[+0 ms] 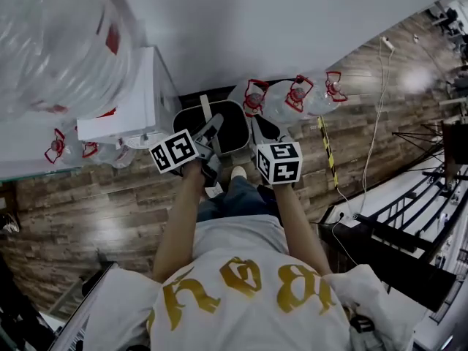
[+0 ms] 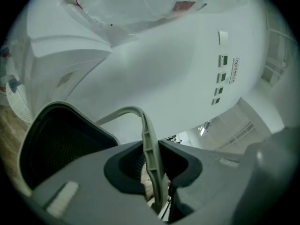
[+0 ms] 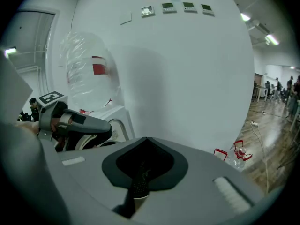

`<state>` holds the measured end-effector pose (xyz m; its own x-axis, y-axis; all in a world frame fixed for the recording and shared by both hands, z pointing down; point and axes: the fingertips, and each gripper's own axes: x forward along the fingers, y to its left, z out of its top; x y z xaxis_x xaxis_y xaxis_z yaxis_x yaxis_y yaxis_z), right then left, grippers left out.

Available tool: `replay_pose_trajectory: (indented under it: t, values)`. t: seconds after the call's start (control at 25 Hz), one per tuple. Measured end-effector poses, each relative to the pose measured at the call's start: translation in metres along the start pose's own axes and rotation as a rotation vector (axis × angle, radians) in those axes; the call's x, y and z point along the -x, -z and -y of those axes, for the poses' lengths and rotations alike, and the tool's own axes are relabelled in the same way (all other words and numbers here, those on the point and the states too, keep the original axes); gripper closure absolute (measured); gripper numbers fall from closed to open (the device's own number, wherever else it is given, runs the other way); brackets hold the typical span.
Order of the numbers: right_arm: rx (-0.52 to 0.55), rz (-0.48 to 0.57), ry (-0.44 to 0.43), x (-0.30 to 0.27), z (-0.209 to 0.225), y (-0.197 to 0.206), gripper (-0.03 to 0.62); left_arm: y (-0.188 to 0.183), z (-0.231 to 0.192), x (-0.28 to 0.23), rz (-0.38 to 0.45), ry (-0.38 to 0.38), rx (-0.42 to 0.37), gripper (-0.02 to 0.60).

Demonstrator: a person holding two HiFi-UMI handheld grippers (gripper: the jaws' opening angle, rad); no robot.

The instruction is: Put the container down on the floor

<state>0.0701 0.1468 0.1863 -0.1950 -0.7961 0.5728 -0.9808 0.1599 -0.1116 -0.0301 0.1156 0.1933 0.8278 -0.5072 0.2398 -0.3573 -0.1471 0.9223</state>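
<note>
A black mesh container (image 1: 228,126) with a pale grey bail handle (image 1: 205,117) hangs in front of the person, close to the white wall. My left gripper (image 1: 210,133) is shut on that handle, which in the left gripper view runs as a grey strip (image 2: 149,146) up between the jaws, with the container's black wall (image 2: 56,142) to the left. My right gripper (image 1: 257,130) grips the container's right side; a thin strip of black mesh (image 3: 137,185) is pinched between its jaws. Whether the container touches the floor I cannot tell.
A white water dispenser (image 1: 124,101) stands left of the container, a big clear bottle (image 1: 58,35) on top. Water bottles with red handles (image 1: 296,97) lie on the wood floor by the wall. A white cable (image 1: 376,123) and black railings (image 1: 409,218) are to the right.
</note>
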Motion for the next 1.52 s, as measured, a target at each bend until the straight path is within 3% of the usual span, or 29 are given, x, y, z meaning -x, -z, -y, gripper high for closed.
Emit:
replay_pose_trajectory:
  t: [0.4, 0.8, 1.04, 1.32, 1.52]
  values:
    - [-0.021, -0.008, -0.005, -0.027, 0.021, -0.001, 0.565, -0.015, -0.006, -0.015, 0.038, 0.004, 0.031, 0.499]
    - [-0.029, -0.035, -0.034, -0.055, 0.029, 0.004, 0.565, -0.017, -0.026, -0.03, 0.007, -0.042, 0.026, 0.5]
    - [-0.064, 0.055, -0.086, -0.058, 0.035, 0.0, 0.565, -0.005, -0.049, -0.038, -0.012, -0.086, 0.039, 0.5]
    - [-0.03, 0.076, -0.107, -0.071, 0.039, 0.005, 0.565, 0.009, -0.074, -0.045, -0.042, -0.127, 0.051, 0.501]
    - [0.01, 0.024, -0.112, -0.09, 0.04, 0.019, 0.566, 0.009, -0.097, -0.053, -0.047, -0.146, 0.077, 0.5]
